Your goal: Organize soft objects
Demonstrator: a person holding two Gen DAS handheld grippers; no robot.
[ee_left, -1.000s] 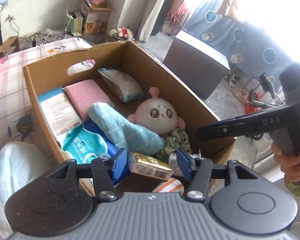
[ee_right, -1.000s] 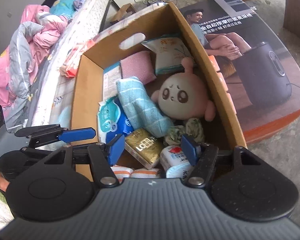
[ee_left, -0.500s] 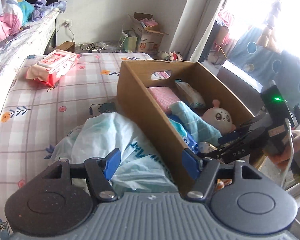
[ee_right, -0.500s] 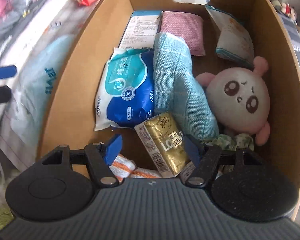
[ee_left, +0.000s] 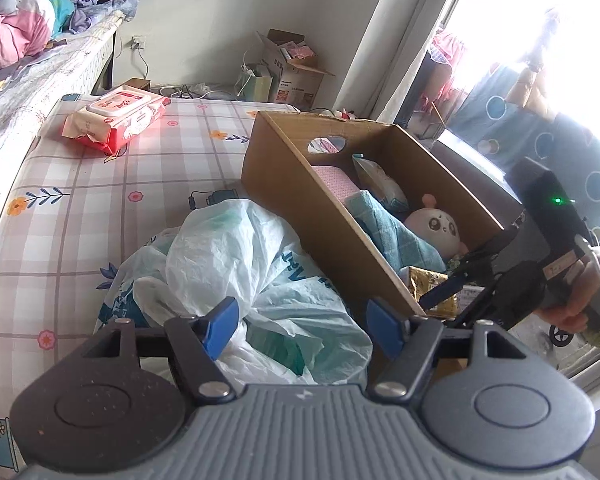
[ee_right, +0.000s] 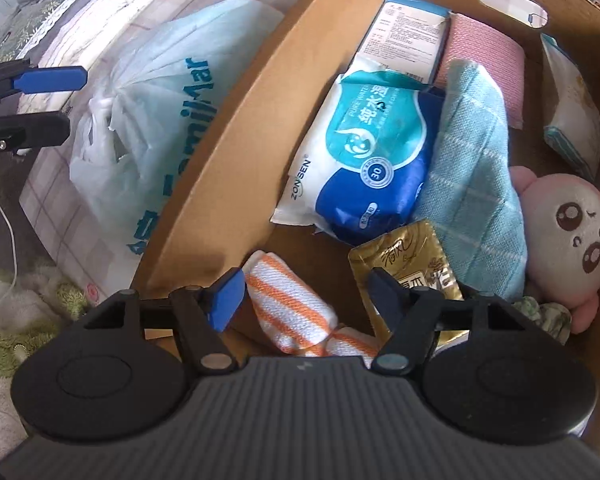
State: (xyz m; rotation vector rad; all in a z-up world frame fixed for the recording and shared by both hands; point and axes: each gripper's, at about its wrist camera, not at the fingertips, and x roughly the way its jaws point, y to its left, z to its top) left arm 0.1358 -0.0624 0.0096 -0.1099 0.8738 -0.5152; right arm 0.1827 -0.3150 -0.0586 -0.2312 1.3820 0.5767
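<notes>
A cardboard box (ee_left: 300, 208) (ee_right: 220, 152) stands on the checked bed. It holds a pink-and-white plush toy (ee_right: 572, 232) (ee_left: 436, 228), a teal cloth (ee_right: 472, 184), a blue wipes pack (ee_right: 364, 160), a gold packet (ee_right: 412, 272), a pink cloth (ee_right: 488, 56) and an orange-striped cloth (ee_right: 292, 308). My right gripper (ee_right: 304, 296) is open and empty, low over the striped cloth at the box's near end. My left gripper (ee_left: 300, 320) is open and empty above a white and teal plastic bag (ee_left: 236, 264) (ee_right: 148, 112) beside the box.
A red wipes pack (ee_left: 116, 120) lies at the far side of the bed. A small black cable (ee_left: 212, 198) lies near the box. Bedding is piled at the far left (ee_left: 16, 32). Boxes (ee_left: 296, 72) stand on the floor by the wall.
My left gripper swung away from the box to over the plastic bag. My right gripper moved lower and leftward in the box, over the striped cloth. Both stayed open.
</notes>
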